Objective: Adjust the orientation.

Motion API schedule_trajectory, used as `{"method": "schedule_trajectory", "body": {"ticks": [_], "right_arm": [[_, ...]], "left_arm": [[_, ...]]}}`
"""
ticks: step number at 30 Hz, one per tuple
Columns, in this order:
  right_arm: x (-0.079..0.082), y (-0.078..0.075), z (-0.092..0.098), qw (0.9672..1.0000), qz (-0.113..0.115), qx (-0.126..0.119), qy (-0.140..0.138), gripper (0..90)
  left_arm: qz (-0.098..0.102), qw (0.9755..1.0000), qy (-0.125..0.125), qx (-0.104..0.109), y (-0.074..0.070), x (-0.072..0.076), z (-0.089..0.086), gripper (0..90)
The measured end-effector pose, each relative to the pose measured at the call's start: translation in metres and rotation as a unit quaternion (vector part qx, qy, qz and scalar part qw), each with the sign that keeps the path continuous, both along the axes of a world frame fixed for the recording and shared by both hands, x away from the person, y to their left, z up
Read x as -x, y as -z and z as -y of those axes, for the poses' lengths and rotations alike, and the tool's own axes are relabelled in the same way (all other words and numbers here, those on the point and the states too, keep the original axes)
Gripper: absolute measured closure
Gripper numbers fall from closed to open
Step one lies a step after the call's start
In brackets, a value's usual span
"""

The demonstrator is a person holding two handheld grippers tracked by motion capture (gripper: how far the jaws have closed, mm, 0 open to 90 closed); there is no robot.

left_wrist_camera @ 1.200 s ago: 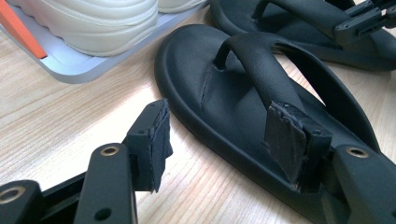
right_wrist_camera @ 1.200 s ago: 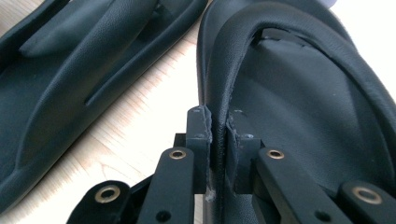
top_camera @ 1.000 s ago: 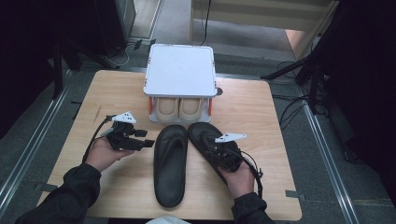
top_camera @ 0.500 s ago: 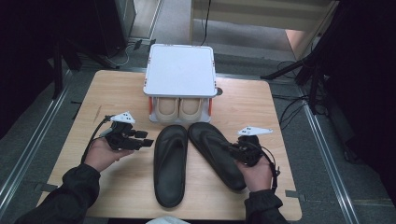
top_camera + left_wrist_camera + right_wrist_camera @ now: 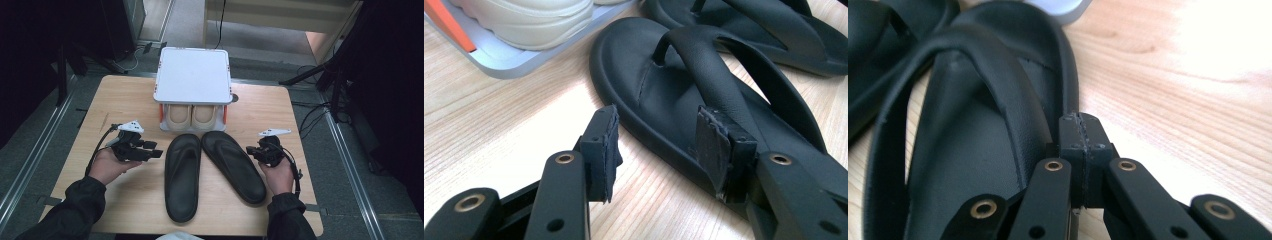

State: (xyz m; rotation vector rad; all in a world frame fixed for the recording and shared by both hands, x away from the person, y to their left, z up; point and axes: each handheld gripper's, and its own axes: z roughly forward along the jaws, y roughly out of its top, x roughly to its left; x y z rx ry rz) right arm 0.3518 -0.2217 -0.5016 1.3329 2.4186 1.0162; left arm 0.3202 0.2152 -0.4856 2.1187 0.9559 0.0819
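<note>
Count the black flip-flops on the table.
2. One flip-flop lies left of centre, toe toward the shoe rack; the other flip-flop lies angled just right of it. None seems hidden.

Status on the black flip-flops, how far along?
Done: both black flip-flops lie on the table in front of the shoe rack, which holds cream shoes. In hand: nothing; the left claw is open beside the left flip-flop, the right claw shut, empty. Left: picking them up.
</note>
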Motion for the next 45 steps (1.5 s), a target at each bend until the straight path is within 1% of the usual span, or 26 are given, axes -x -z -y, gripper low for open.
{"method": "schedule_trajectory", "body": {"ticks": [1, 3, 5, 9, 10, 11, 15, 18, 19, 20, 23, 24, 30, 33, 34, 38, 45], "right_arm": [[0.001, 0.000, -0.002, 1.0000, -0.003, 0.001, 0.003, 90.0], [0.002, -0.001, -0.003, 1.0000, 0.001, 0.007, 0.001, 90.0], [0.004, 0.000, -0.003, 1.0000, -0.006, 0.000, 0.005, 90.0], [0.011, 0.000, -0.005, 1.0000, -0.007, -0.002, 0.003, 90.0], [0.012, 0.000, -0.005, 1.0000, -0.004, -0.002, -0.001, 90.0], [0.015, 0.000, -0.007, 1.0000, -0.008, -0.001, -0.001, 90.0], [0.021, 0.000, -0.010, 0.9999, -0.010, -0.002, -0.003, 90.0], [0.027, 0.001, -0.014, 0.9999, -0.012, -0.009, -0.003, 90.0], [0.028, 0.001, -0.014, 0.9999, -0.009, -0.008, -0.007, 90.0], [0.030, 0.001, -0.016, 0.9998, -0.014, -0.010, -0.003, 90.0], [0.035, 0.001, -0.019, 0.9998, -0.015, -0.010, -0.010, 90.0], [0.037, 0.001, -0.021, 0.9998, -0.013, -0.010, -0.013, 90.0], [0.046, 0.002, -0.029, 0.9997, -0.013, -0.015, -0.016, 90.0], [0.049, 0.003, -0.030, 0.9996, -0.012, -0.020, -0.017, 90.0], [0.051, 0.003, -0.031, 0.9995, -0.016, -0.024, -0.015, 90.0], [0.055, 0.005, -0.033, 0.9991, -0.018, -0.034, -0.015, 90.0], [0.058, 0.006, -0.035, 0.9991, -0.015, -0.037, -0.012, 90.0]], "left_arm": [[0.000, 1.0000, 0.001, -0.001, 0.000, 0.000, 0.000, 52.6], [0.000, 1.0000, 0.001, -0.003, 0.000, 0.000, -0.001, 53.6], [0.001, 1.0000, 0.002, -0.002, 0.000, 0.000, 0.000, 54.4], [0.002, 1.0000, 0.004, -0.001, 0.000, 0.000, 0.001, 54.8], [0.002, 1.0000, 0.005, -0.001, 0.001, 0.000, 0.002, 54.7], [0.001, 1.0000, 0.005, -0.001, 0.001, 0.000, 0.002, 54.7], [0.001, 1.0000, 0.007, 0.001, 0.001, -0.001, 0.003, 54.5], [0.003, 1.0000, 0.008, 0.001, 0.002, -0.001, 0.005, 54.5], [0.002, 1.0000, 0.009, 0.001, 0.002, -0.002, 0.005, 54.3], [0.002, 0.9999, 0.010, 0.002, 0.002, -0.002, 0.005, 54.3], [0.001, 0.9999, 0.012, 0.003, 0.003, -0.002, 0.006, 54.3], [0.001, 0.9999, 0.013, 0.003, 0.003, -0.002, 0.007, 54.3], [0.003, 0.9998, 0.016, 0.006, 0.003, -0.003, 0.007, 54.4], [0.003, 0.9998, 0.016, 0.007, 0.003, -0.003, 0.007, 54.5], [0.003, 0.9998, 0.016, 0.008, 0.003, -0.003, 0.007, 54.6], [0.001, 0.9999, 0.014, 0.009, 0.004, -0.004, 0.007, 54.6], [0.004, 0.9999, 0.014, 0.007, 0.004, -0.003, 0.009, 55.2]]}}
